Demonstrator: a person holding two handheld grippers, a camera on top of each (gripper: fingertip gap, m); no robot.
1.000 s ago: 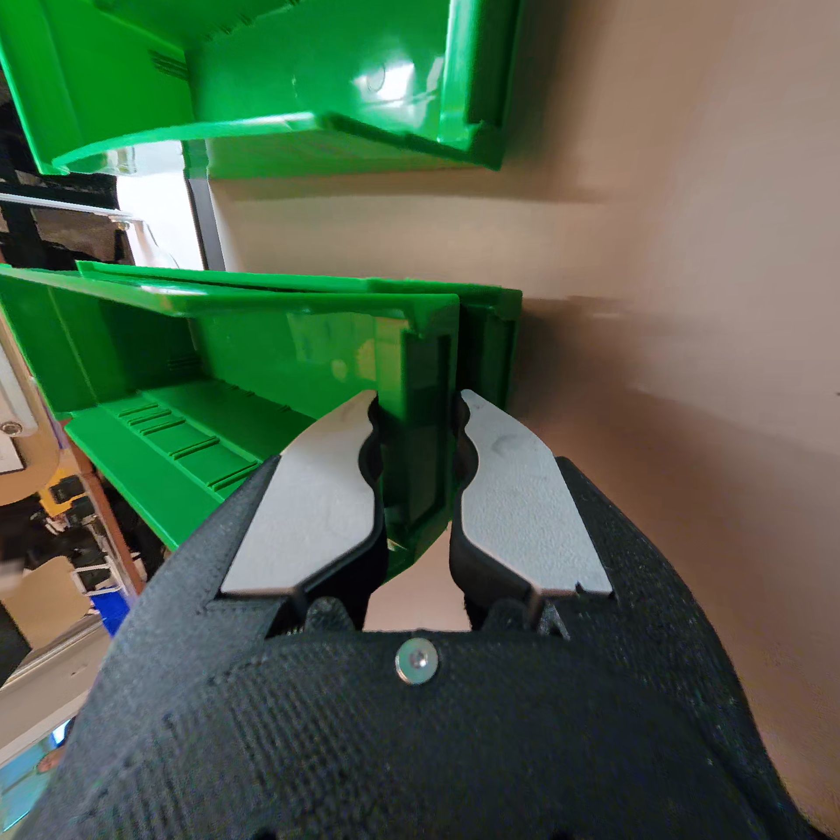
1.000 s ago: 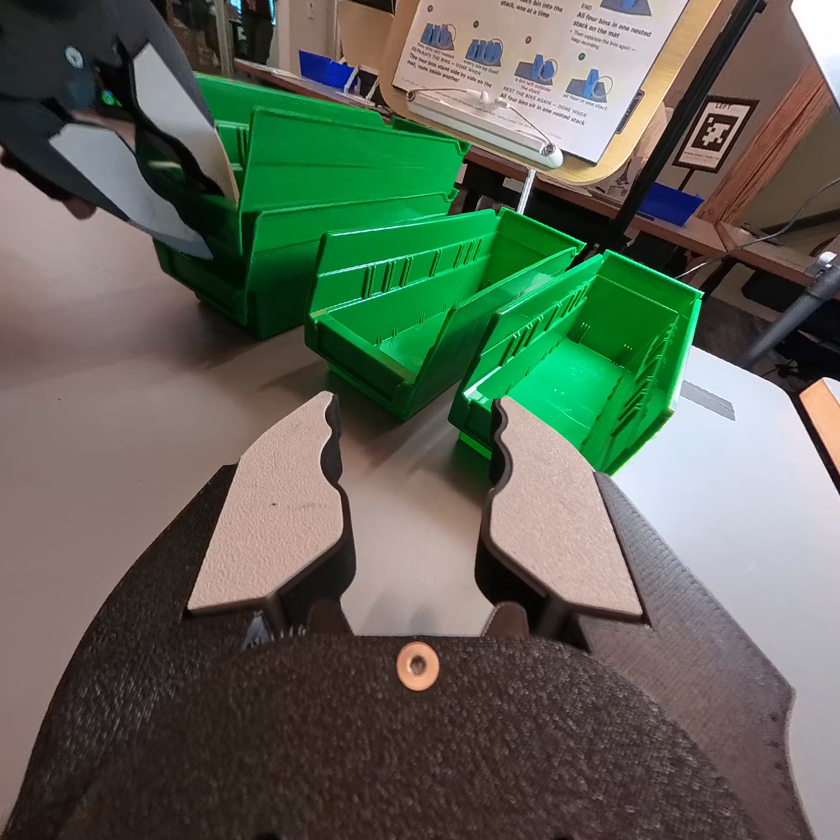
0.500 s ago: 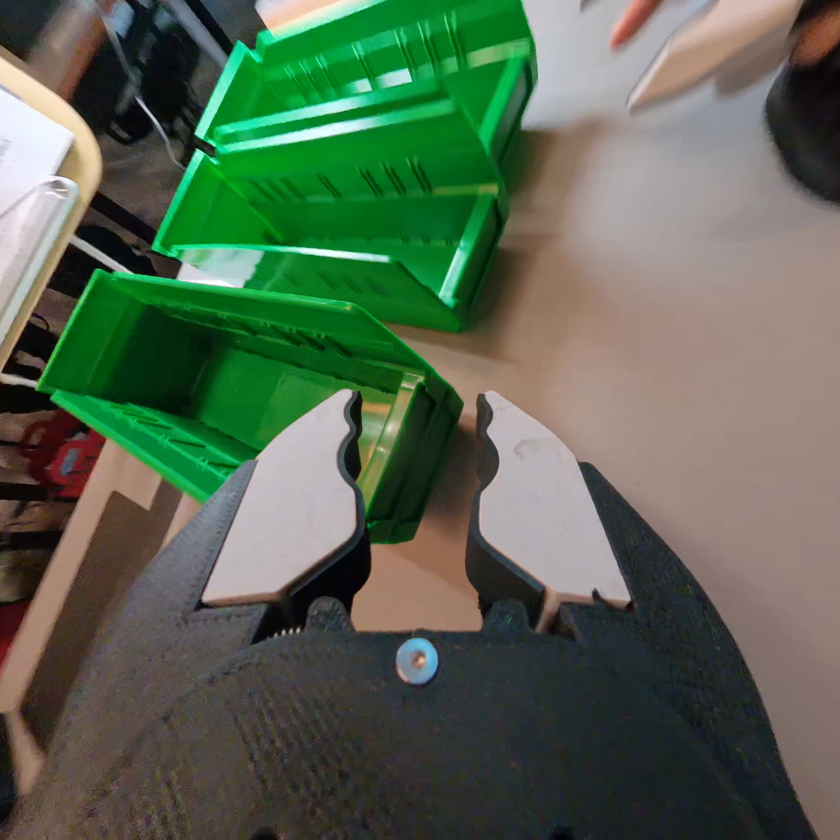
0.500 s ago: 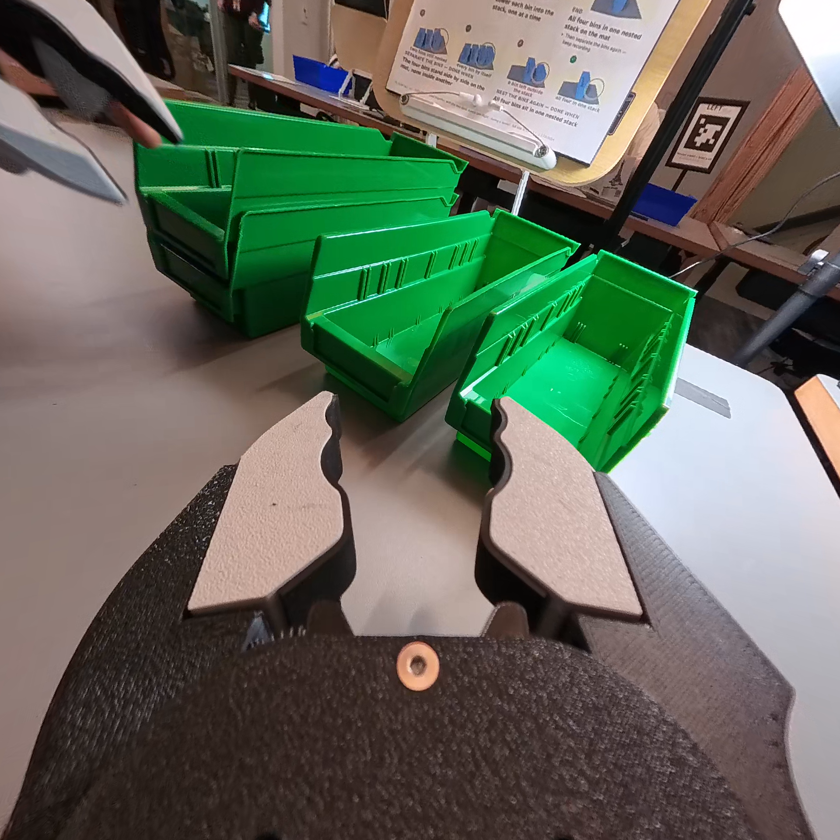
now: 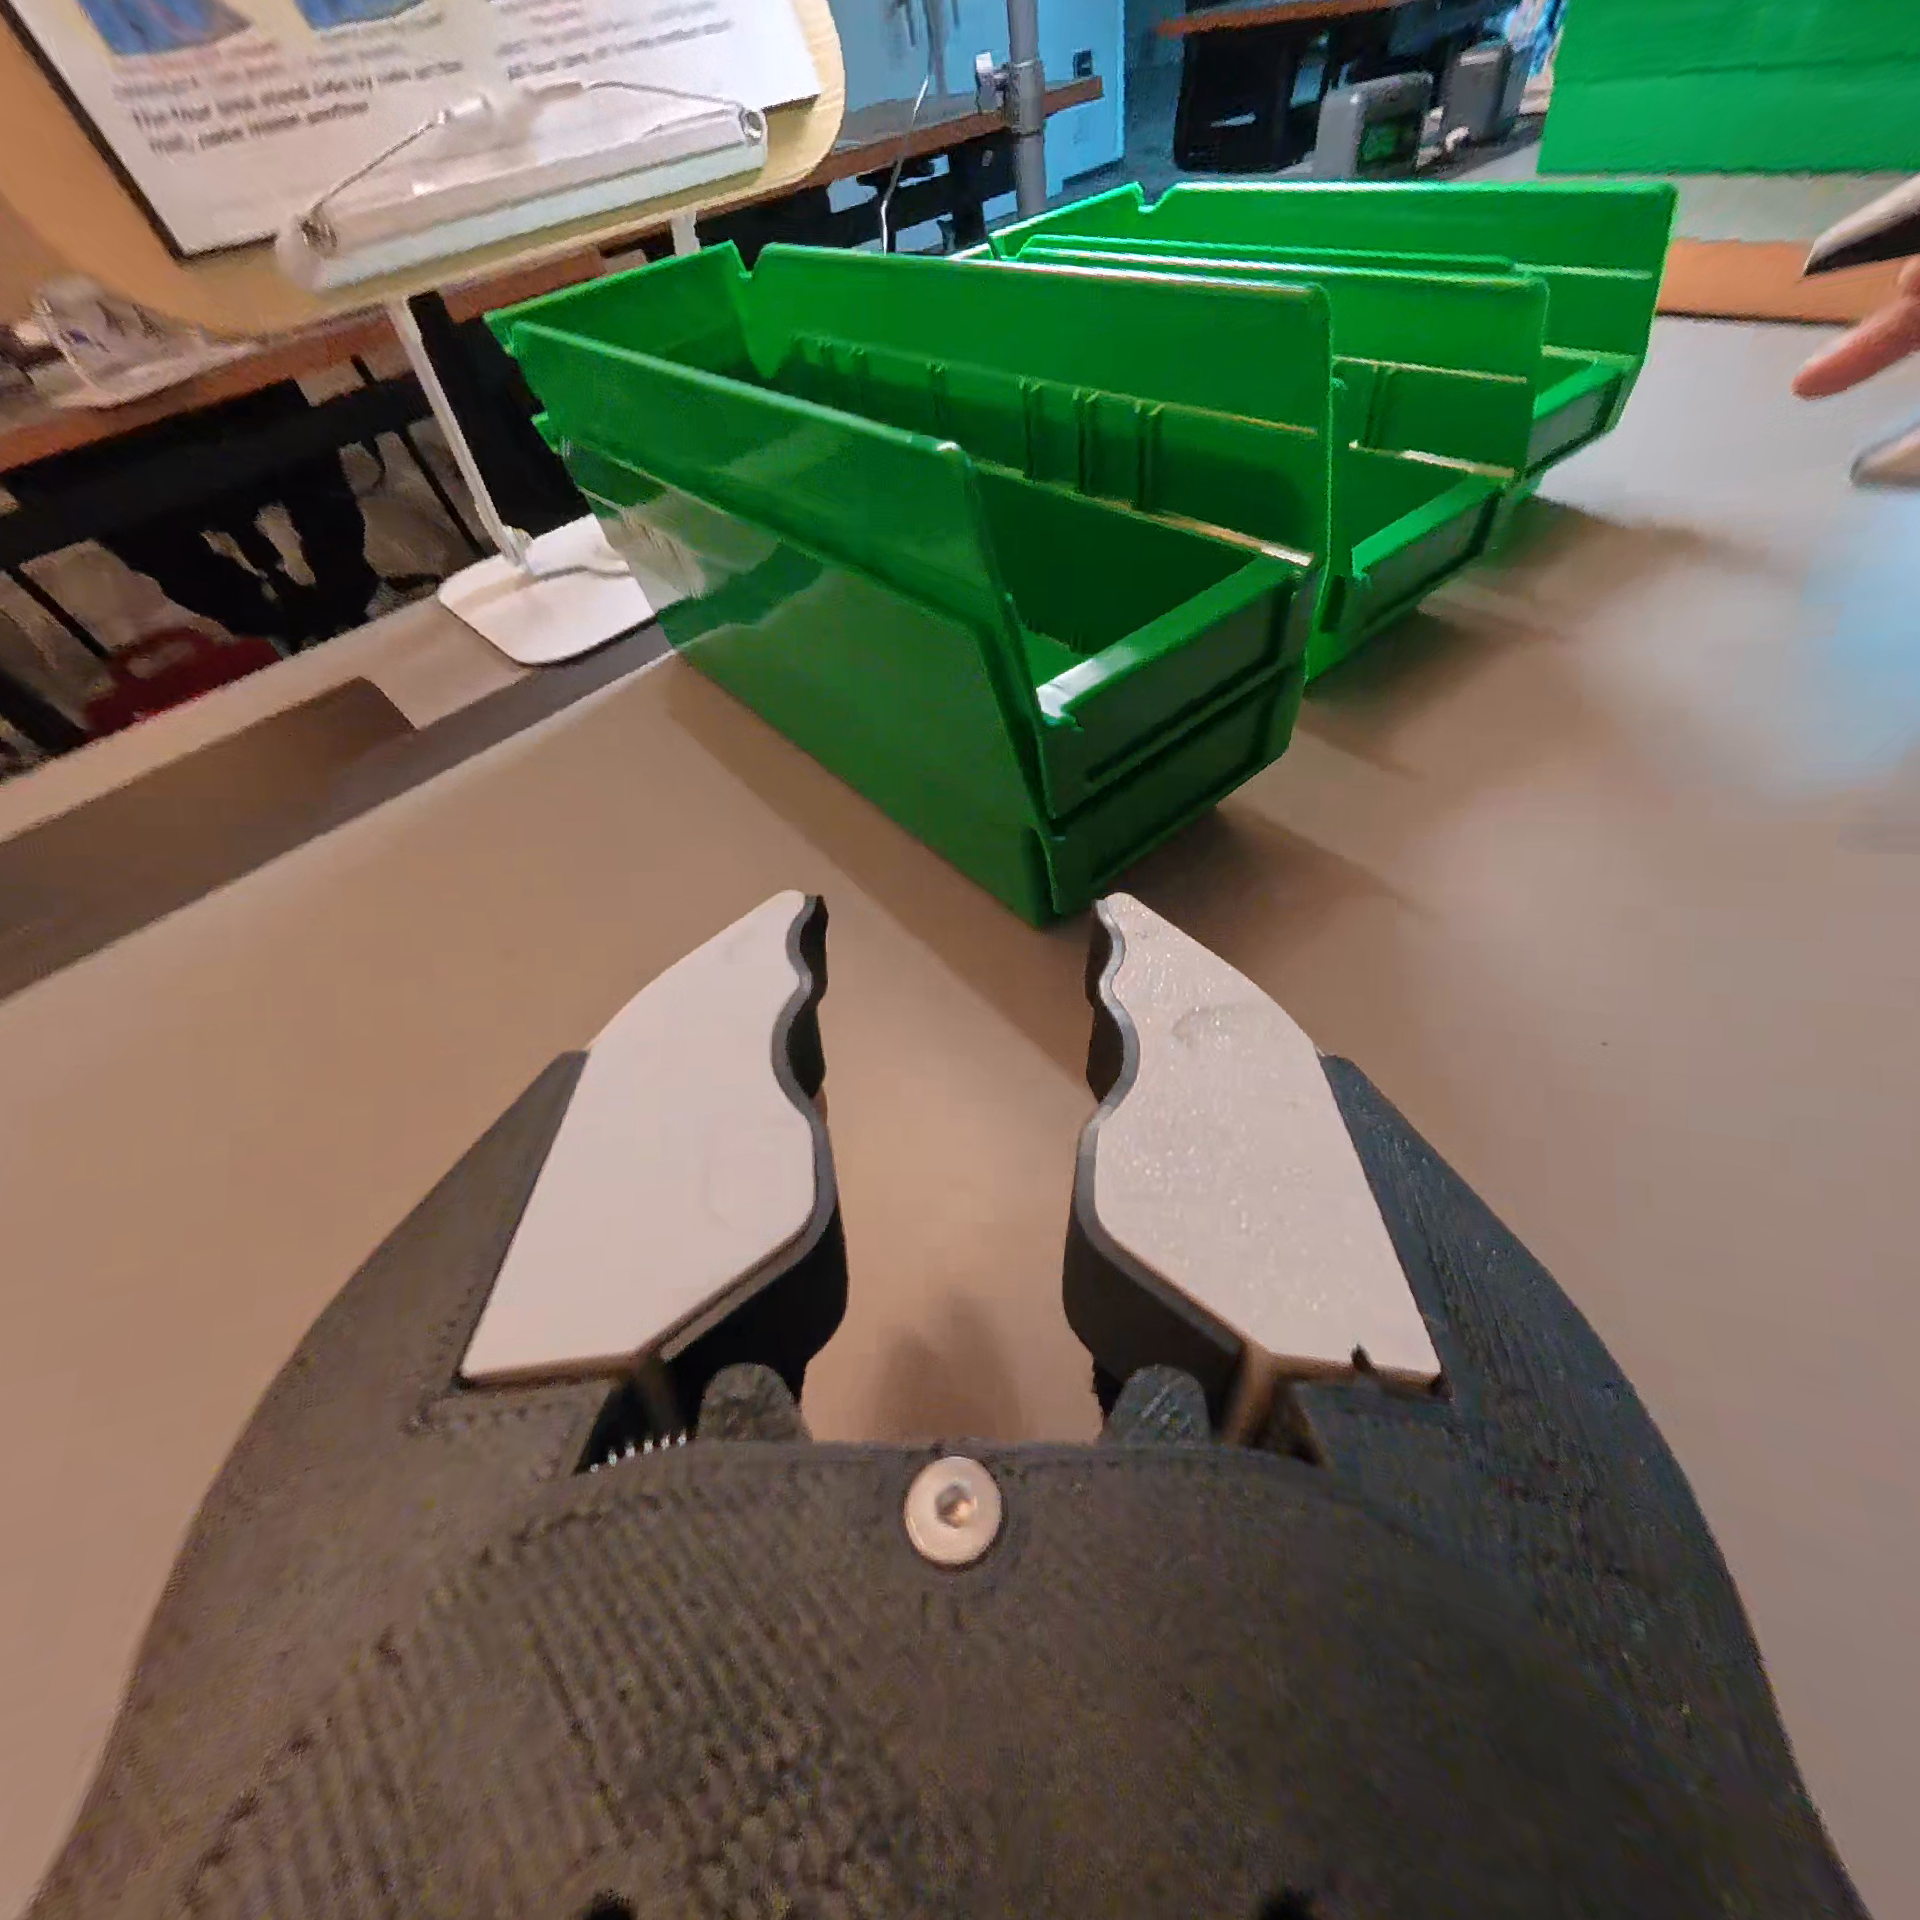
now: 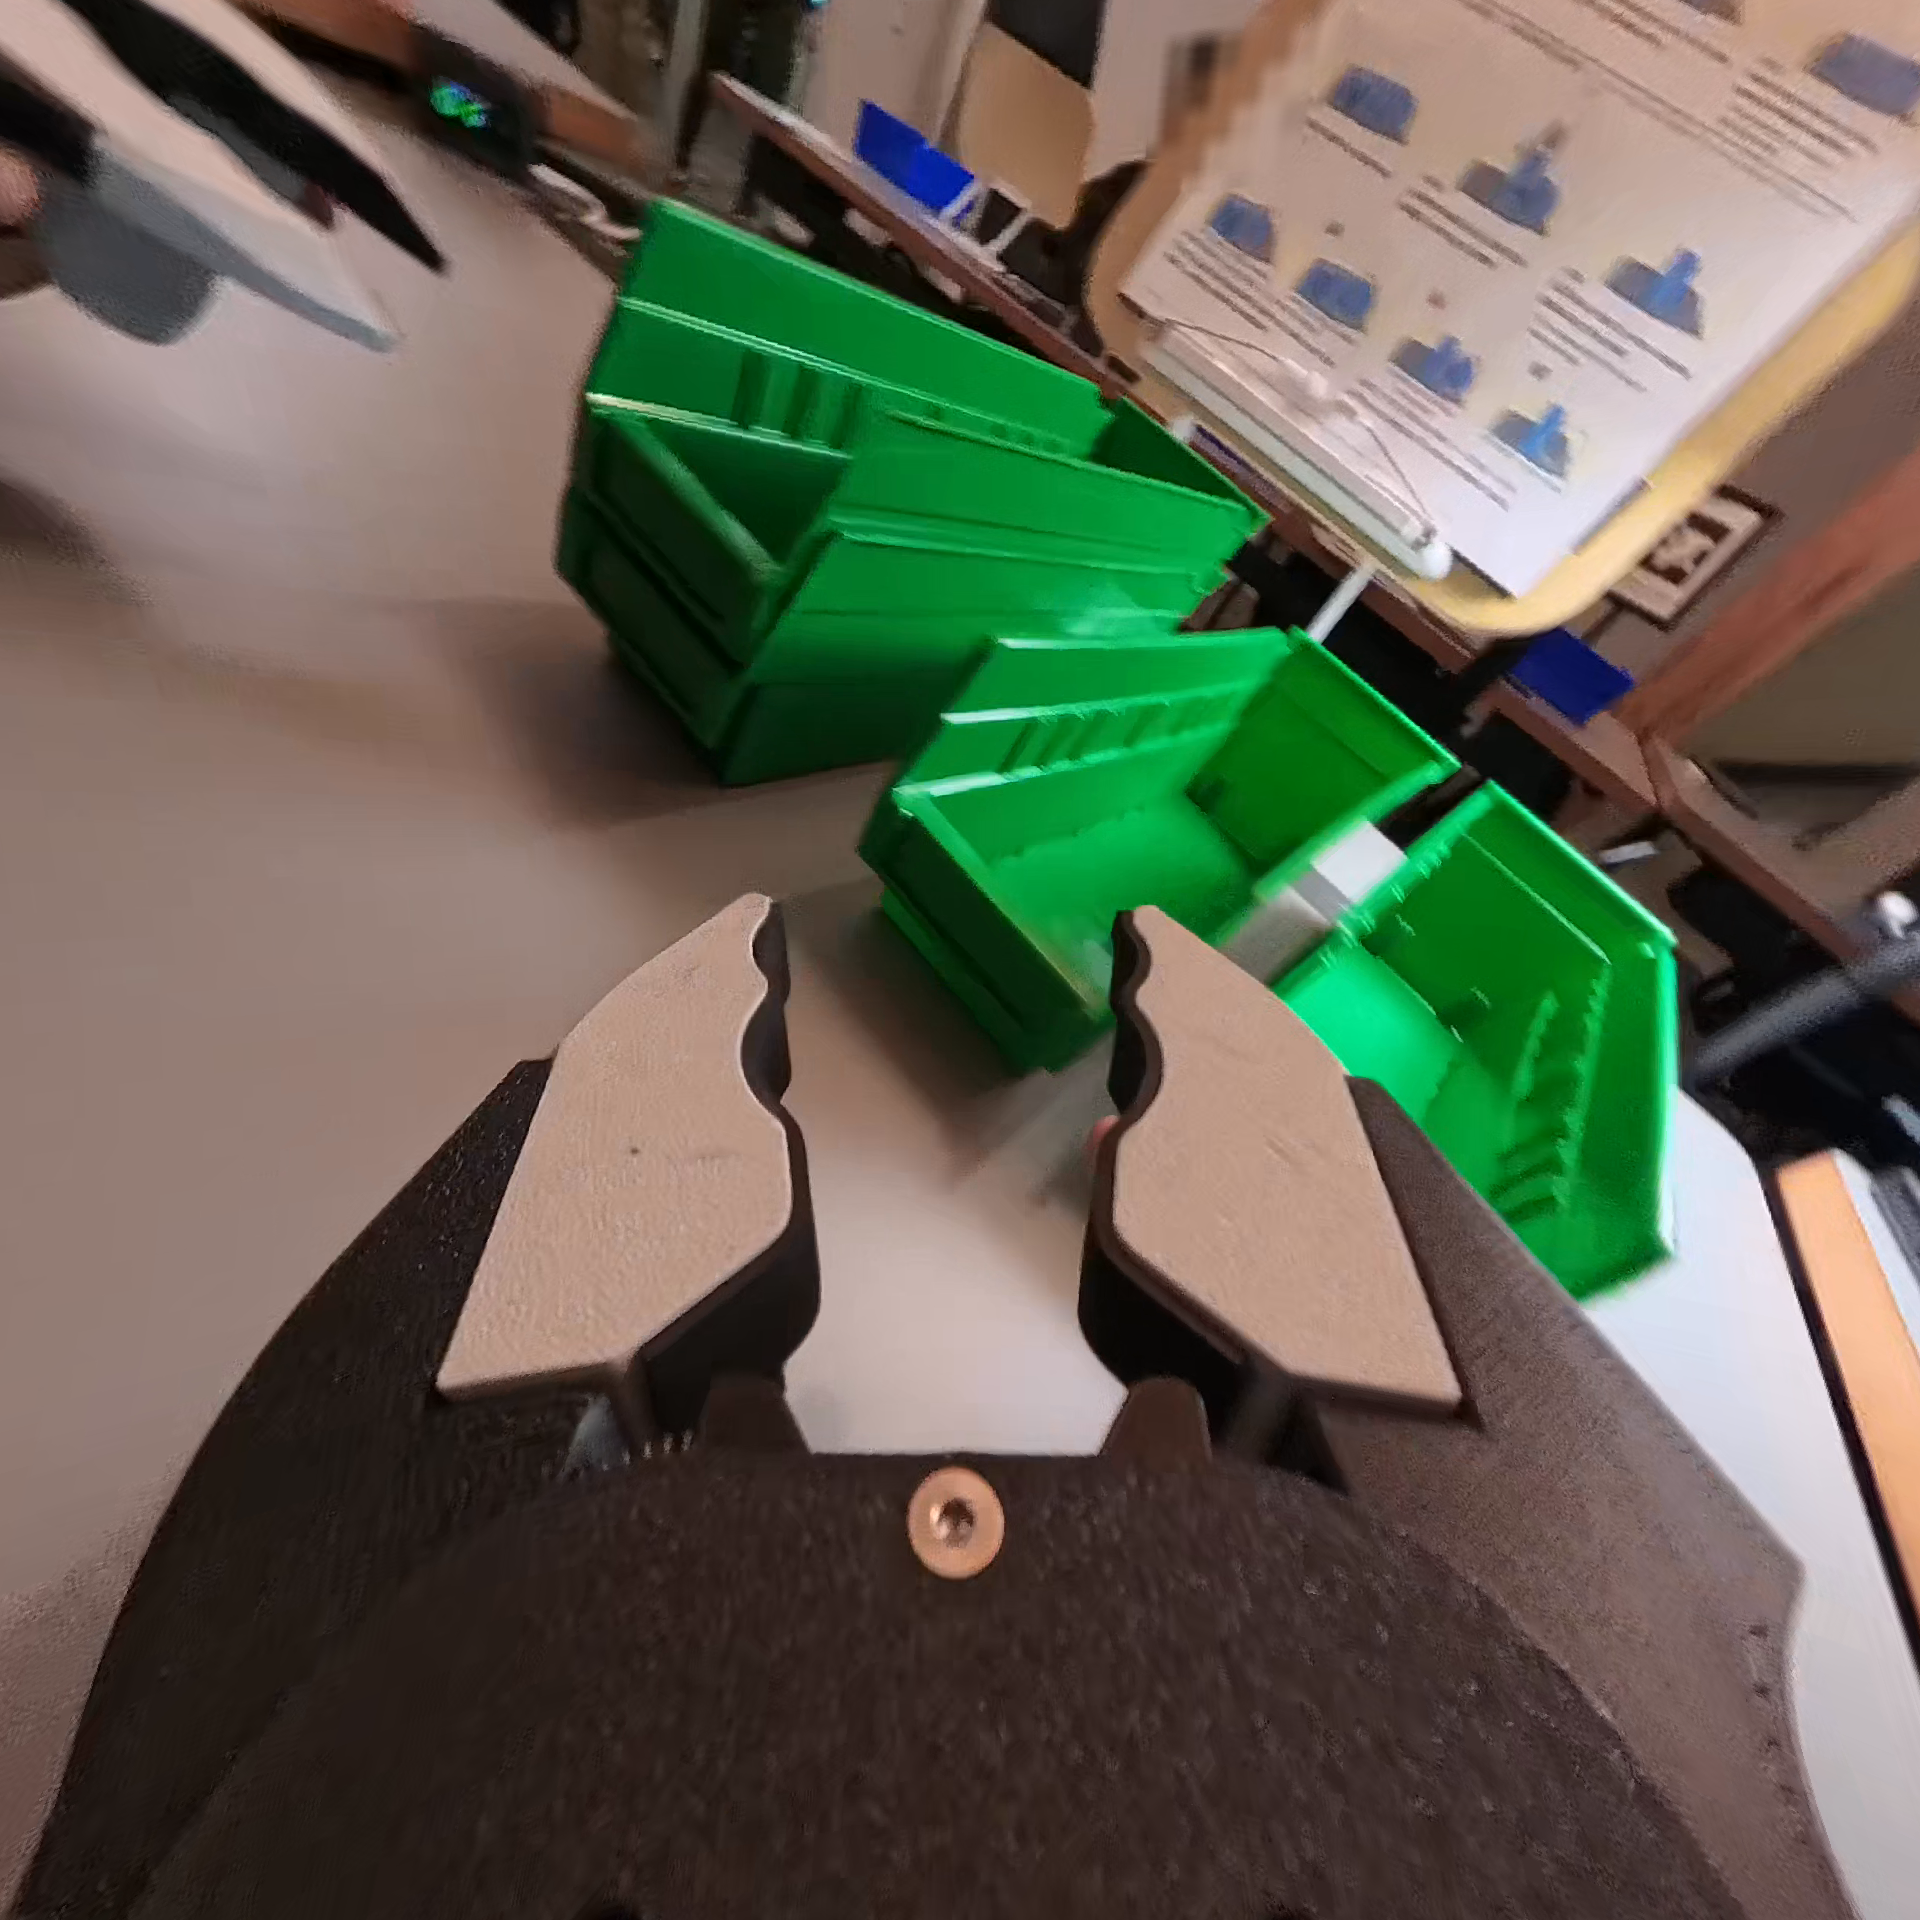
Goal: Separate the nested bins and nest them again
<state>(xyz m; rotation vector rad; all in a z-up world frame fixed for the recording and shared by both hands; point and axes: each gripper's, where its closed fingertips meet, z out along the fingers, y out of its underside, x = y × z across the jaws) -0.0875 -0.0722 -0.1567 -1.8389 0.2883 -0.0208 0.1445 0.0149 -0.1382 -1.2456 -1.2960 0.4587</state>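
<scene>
Left gripper [image 5: 954,1023] fingers spread apart, empty, low over the tan flat counter [image 5: 312,1039], just short of a nested pair of green plastic bins [image 5: 966,582]. Right gripper [image 6: 943,1023] fingers also parted, empty, near two single green bins: middle bin [image 6: 1049,831], right bin [image 6: 1496,1049]. Clipboard on stand [image 5: 436,135] behind.

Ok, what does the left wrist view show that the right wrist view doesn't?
Only the left wrist view shows the clipboard stand's white base and the open left gripper up close.

Only the right wrist view clearly shows the inside of the far single bin and the open right gripper up close.

Both show the stacked pair of bins, the clipboard and the table.
</scene>
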